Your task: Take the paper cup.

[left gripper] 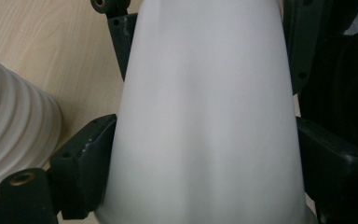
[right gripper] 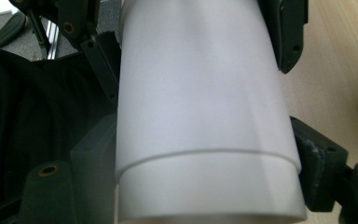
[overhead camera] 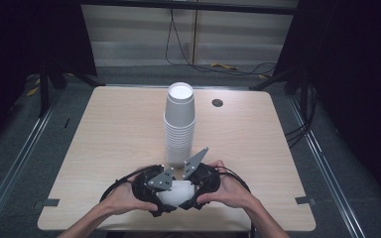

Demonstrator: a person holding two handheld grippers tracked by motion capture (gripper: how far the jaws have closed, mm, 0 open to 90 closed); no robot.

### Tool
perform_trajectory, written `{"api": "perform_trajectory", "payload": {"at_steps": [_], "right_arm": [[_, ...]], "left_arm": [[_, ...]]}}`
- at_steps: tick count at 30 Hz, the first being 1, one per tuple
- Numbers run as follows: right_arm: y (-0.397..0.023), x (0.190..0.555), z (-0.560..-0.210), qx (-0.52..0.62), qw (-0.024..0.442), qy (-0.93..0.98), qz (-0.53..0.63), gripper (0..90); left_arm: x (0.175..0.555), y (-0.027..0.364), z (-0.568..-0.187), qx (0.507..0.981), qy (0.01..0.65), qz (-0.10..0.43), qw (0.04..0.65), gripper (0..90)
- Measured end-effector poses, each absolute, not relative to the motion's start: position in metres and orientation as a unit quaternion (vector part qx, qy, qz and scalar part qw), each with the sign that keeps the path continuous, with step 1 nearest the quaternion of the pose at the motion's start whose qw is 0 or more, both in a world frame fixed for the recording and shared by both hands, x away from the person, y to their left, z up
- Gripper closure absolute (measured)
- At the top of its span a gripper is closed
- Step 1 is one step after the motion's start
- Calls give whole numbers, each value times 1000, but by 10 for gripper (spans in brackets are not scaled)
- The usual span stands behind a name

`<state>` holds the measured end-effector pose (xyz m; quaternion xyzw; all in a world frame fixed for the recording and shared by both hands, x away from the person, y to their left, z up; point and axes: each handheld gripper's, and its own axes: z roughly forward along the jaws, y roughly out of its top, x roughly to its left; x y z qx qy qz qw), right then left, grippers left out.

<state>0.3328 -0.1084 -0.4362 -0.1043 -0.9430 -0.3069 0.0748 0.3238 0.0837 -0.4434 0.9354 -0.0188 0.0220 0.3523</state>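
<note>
In the high view, a tall stack of white paper cups [overhead camera: 179, 124] stands upright at the middle of the light wooden table [overhead camera: 109, 129], its open mouth up. Near the table's front edge, just in front of the stack, two hands meet: the left hand [overhead camera: 121, 197] carries the left tool [overhead camera: 164, 196] and the right hand [overhead camera: 228, 191] carries the right tool [overhead camera: 187, 194]. Both tools face each other and hold one white cup piece [overhead camera: 177, 192] lying on its side between them. A grey three-cornered plate sits on top of each tool. A small dark round grommet [overhead camera: 217, 103] lies in the table's far right part, well apart from the stack.

In the left gripper view, the white cup [left gripper: 205, 116] runs away from the camera, widening toward the bottom of the frame. The left tool's black jaws press against both of its sides, so this tool is closed on it. The ribbed side of the cup stack [left gripper: 14, 135] shows at the left, on the table.

In the right gripper view, the cup [right gripper: 200, 107] shows a seam line across its wall near the bottom, where one cup appears nested in another. The right tool's jaws touch its two sides, gripping it. The other tool's jaws grip it farther up.
</note>
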Motion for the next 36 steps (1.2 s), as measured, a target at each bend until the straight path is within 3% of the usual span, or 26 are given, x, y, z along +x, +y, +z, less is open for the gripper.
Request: {"api": "perform_trajectory", "payload": {"at_steps": [10,21,36], "right_arm": [[-109,333,-436,-101,67,-940,-320,226],[-111,333,-439,-101,61,-943,-311,225],[-133,338,-434,-131,49,-931,-336,219]], "left_arm": [[325,89,-439,926,-29,22,376,137],[332,102,-433,900,-2,1,436,156],[340,121,-419,848,64,14,526,157]]}}
